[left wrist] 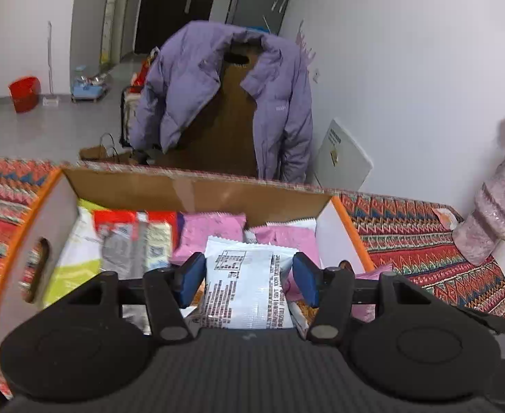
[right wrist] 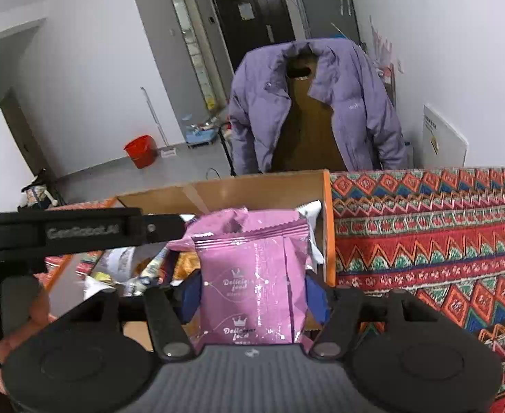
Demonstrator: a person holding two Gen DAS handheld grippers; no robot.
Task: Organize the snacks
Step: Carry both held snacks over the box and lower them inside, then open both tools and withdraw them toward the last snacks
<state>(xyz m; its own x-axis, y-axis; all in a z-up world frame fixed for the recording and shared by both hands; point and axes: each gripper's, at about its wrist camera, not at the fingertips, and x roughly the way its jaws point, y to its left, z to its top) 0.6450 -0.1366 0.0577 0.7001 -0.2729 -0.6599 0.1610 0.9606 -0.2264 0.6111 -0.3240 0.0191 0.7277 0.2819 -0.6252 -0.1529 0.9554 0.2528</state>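
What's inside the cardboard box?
The box holds snack packets: pink ones, a red and grey one, a yellow-green one. The grippers and their held packets cover what lies under them and the box's bottom.

1. My right gripper [right wrist: 254, 296] holds a pink snack packet [right wrist: 252, 282] upright between its blue pads [right wrist: 189, 296], over the open cardboard box [right wrist: 252, 189].
2. More wrapped snacks [right wrist: 142, 268] lie jumbled in the box.
3. A patterned red cloth [right wrist: 424, 241] covers the surface just right of it.
4. A purple jacket [right wrist: 321, 103] hangs behind.
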